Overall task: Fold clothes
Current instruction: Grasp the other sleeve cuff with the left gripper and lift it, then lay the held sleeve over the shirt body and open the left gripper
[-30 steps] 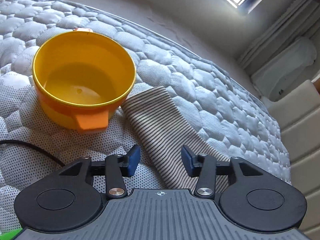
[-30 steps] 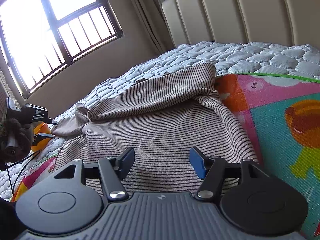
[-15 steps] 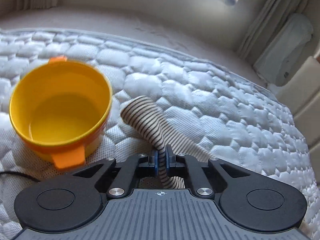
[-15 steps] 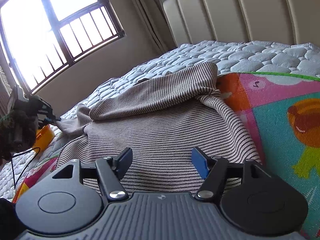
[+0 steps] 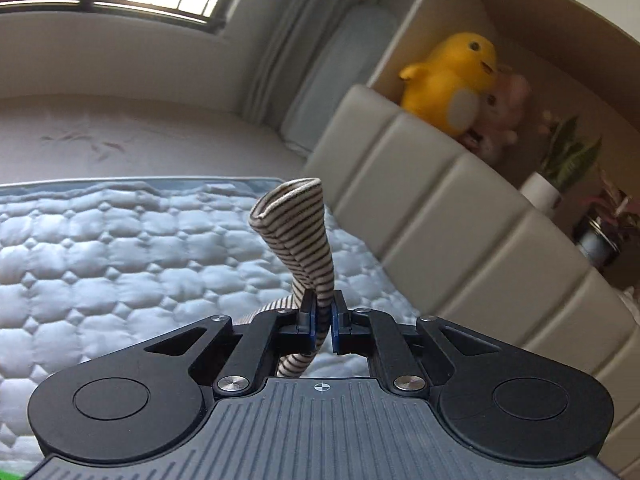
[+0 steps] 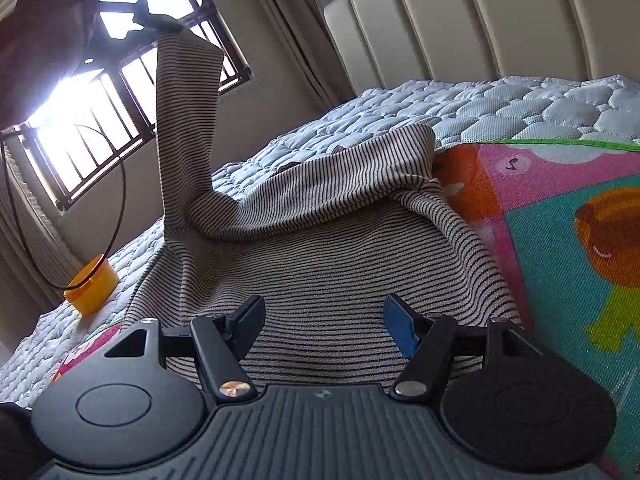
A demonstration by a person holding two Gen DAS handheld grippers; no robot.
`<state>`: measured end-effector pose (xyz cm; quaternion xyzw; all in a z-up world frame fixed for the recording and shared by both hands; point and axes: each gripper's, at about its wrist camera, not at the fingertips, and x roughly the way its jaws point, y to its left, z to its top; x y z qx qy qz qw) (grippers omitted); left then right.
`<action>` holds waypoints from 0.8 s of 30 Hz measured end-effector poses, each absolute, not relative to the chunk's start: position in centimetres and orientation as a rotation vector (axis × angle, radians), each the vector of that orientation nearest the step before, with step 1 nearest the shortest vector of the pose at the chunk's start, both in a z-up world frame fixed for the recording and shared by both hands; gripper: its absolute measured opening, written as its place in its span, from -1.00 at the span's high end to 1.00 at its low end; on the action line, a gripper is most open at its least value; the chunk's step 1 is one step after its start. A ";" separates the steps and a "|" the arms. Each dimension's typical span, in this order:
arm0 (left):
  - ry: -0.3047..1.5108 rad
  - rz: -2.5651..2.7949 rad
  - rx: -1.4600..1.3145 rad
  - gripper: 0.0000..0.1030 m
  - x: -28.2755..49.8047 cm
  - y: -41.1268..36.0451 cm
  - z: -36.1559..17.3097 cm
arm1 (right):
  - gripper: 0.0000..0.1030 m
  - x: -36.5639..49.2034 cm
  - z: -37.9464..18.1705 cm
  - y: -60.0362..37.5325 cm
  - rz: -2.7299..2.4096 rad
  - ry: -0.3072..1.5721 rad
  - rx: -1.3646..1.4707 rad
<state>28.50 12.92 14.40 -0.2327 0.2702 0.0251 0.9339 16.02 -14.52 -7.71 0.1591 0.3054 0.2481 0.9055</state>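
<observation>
Only right view shows yellow tub — left claw pinching sleeve

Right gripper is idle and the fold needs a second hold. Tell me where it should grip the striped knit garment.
Grip the near hem of the striped knit garment, which lies flat just ahead of the open right gripper. Come in low from the front, one finger under the edge. The left gripper holds the sleeve aloft.
</observation>
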 end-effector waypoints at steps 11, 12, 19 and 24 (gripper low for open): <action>0.689 -0.007 -0.400 0.12 28.9 7.4 10.3 | -0.39 16.1 -7.7 -14.6 0.531 0.637 0.343; 0.687 0.014 -0.388 0.00 28.5 8.1 9.9 | -0.40 16.2 -7.7 -14.6 0.532 0.638 0.342; 0.740 0.249 -0.156 -0.33 24.1 14.9 7.1 | -0.50 16.3 -7.7 -14.2 0.538 0.643 0.316; 0.650 0.583 0.037 -0.65 21.5 22.6 8.8 | -0.55 16.2 -7.7 -13.9 0.541 0.643 0.295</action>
